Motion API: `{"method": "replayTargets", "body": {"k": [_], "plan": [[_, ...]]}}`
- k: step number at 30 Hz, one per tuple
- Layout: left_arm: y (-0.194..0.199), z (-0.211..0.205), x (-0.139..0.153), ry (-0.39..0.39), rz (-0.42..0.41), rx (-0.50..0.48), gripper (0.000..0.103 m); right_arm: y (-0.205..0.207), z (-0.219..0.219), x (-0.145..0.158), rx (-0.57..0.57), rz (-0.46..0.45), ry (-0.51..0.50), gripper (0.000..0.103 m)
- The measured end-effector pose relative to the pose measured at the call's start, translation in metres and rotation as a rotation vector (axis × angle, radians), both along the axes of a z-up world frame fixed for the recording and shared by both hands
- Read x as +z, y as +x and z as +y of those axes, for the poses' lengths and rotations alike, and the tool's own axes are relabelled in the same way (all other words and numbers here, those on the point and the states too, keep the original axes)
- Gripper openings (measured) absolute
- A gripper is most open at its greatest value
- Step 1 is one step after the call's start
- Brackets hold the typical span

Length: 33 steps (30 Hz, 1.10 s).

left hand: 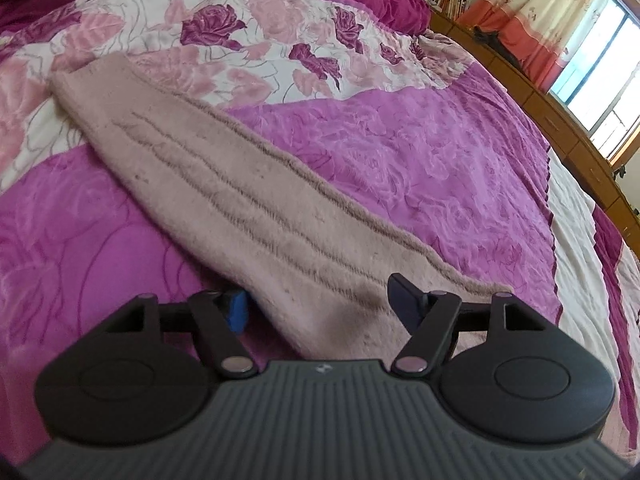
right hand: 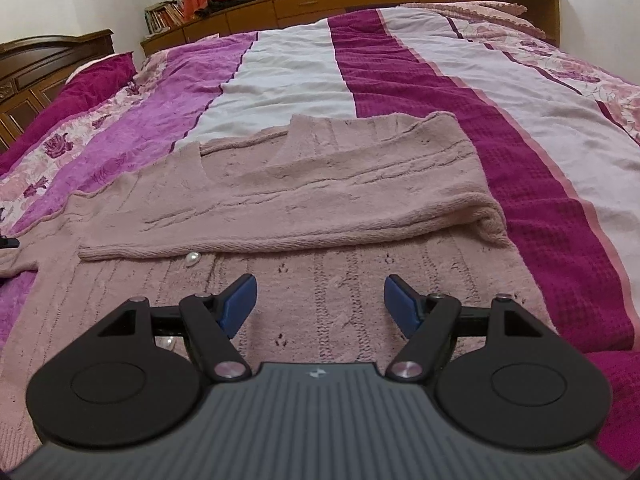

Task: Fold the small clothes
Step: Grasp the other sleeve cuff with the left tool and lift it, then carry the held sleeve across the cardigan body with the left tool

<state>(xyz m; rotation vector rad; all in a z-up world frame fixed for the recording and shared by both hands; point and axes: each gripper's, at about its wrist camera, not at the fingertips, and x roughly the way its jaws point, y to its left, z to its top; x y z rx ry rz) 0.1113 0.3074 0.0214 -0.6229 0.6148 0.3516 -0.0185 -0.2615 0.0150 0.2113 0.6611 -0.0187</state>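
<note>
The left gripper point(left hand: 320, 304) has its jaws wide apart over the end of a pink sleeve point(left hand: 224, 184), not squeezing it. The right gripper point(right hand: 320, 304) also has its jaws wide apart and holds nothing, just above the pink sweater point(right hand: 320, 292) on the bed point(right hand: 520, 160). One sleeve point(right hand: 320, 200) is already folded across the sweater, but the other sleeve and the body look still to be folded.
</note>
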Motion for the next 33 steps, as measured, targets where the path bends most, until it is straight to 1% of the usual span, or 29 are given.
{"method": "replayTargets", "body": {"k": [3,8,9,11,12,13,14,15,17,19,25,31,33], "plan": [[0.009,0.005,0.001,0.014,0.012,-0.002,0.071,-0.001,-0.002,-0.003,-0.004,-0.001,0.009,0.077],[0.020,0.004,0.004,0.059,0.035,-0.007,0.071,-0.003,-0.012,-0.007,-0.031,0.004,0.047,0.077],[0.021,0.003,0.004,0.073,0.036,-0.010,0.068,-0.003,-0.013,-0.008,-0.037,0.002,0.051,0.077],[0.022,-0.001,0.004,0.111,0.042,-0.014,0.046,-0.003,-0.016,-0.009,-0.045,0.001,0.060,0.077],[0.022,-0.003,0.005,0.125,0.045,-0.032,0.024,-0.003,-0.017,-0.009,-0.047,0.000,0.065,0.077],[0.021,-0.004,0.005,0.121,0.033,-0.065,0.008,-0.003,-0.018,-0.009,-0.048,-0.002,0.068,0.077],[0.019,-0.006,0.007,0.116,0.015,-0.089,0.011,-0.003,-0.019,-0.009,-0.048,-0.003,0.070,0.077],[0.016,-0.009,0.009,0.129,-0.003,-0.105,0.009,-0.003,-0.019,-0.009,-0.048,-0.005,0.072,0.077],[0.009,-0.016,0.017,0.179,-0.033,-0.131,0.009,-0.003,-0.020,-0.010,-0.050,-0.007,0.077,0.077],[0.001,-0.021,0.027,0.205,-0.064,-0.143,0.008,-0.004,-0.019,-0.009,-0.051,-0.010,0.081,0.077],[-0.018,-0.033,0.057,0.203,-0.134,-0.135,0.008,-0.008,-0.023,-0.006,-0.057,-0.026,0.098,0.077],[-0.028,-0.071,0.093,0.293,-0.204,-0.183,0.008,-0.011,-0.026,-0.005,-0.061,-0.036,0.120,0.077],[-0.032,-0.087,0.103,0.305,-0.230,-0.207,0.008,-0.012,-0.027,-0.004,-0.061,-0.042,0.125,0.077]]}}
